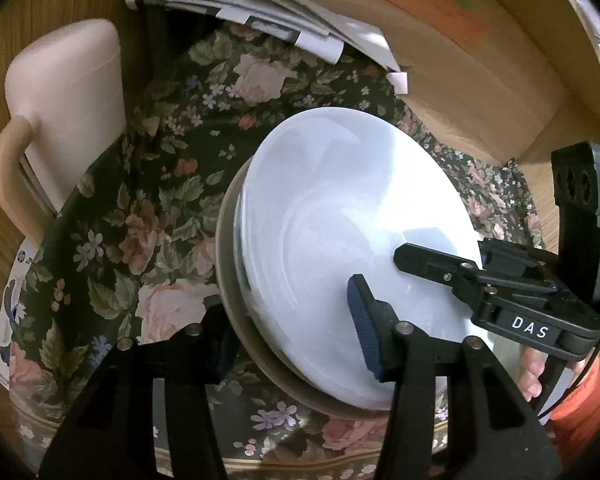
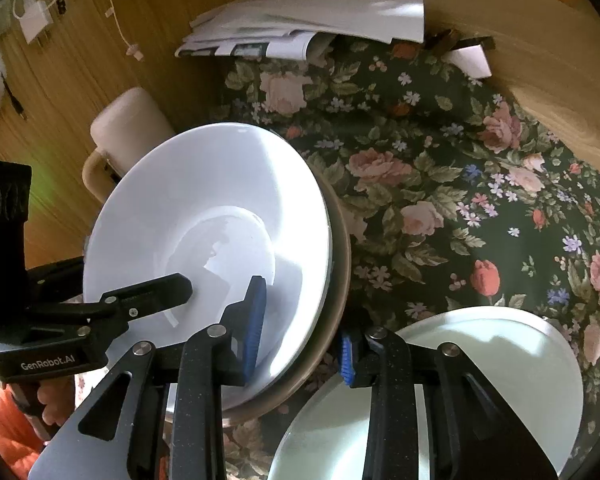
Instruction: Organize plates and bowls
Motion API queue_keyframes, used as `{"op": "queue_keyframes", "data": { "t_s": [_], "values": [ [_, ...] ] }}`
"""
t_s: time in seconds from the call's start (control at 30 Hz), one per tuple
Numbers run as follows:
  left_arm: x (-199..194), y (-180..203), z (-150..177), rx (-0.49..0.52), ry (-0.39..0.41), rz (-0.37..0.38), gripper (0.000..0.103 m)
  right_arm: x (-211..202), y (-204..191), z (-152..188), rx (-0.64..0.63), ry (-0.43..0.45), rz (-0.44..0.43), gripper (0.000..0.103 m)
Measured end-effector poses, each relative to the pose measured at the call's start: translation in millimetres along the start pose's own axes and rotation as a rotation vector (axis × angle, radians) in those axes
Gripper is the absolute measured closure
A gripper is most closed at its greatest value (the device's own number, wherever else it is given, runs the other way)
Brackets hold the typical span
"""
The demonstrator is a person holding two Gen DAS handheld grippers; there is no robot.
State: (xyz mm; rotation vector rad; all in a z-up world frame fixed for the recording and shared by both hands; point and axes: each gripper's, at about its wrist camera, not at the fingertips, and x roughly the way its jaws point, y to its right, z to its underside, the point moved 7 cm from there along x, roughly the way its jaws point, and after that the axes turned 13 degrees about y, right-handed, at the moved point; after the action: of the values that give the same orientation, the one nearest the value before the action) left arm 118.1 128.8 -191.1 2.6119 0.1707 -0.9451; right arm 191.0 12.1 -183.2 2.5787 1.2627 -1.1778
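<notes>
Floral tablecloth: two stacked bowls, perhaps two plates.

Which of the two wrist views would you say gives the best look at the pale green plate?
The right wrist view: the pale green plate lies at the lower right on the floral cloth, partly behind the gripper's fingers. The left wrist view does not show it.

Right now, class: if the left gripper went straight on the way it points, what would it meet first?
Most likely the stack of bowls itself: the left gripper already straddles its near rim, with one finger inside the white bowl and the other outside the brown one. Beyond that lies the flowered cloth, though depth is hard to judge.
</notes>
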Motion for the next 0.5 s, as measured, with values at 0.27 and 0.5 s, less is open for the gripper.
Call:
{"op": "queue_keyframes", "data": {
  "t_s": [0.27,0.5],
  "values": [
    [-4.7,20.5,-7.9,0.022,0.020,0.029,0.053,-23.5,6.2,-5.0,0.008,0.038,0.029,0.075],
    [-3.5,48.0,-6.3,0.053,0.021,0.071,0.053,-48.7,20.8,-5.3,0.032,0.064,0.075,0.075]
  ]
}}
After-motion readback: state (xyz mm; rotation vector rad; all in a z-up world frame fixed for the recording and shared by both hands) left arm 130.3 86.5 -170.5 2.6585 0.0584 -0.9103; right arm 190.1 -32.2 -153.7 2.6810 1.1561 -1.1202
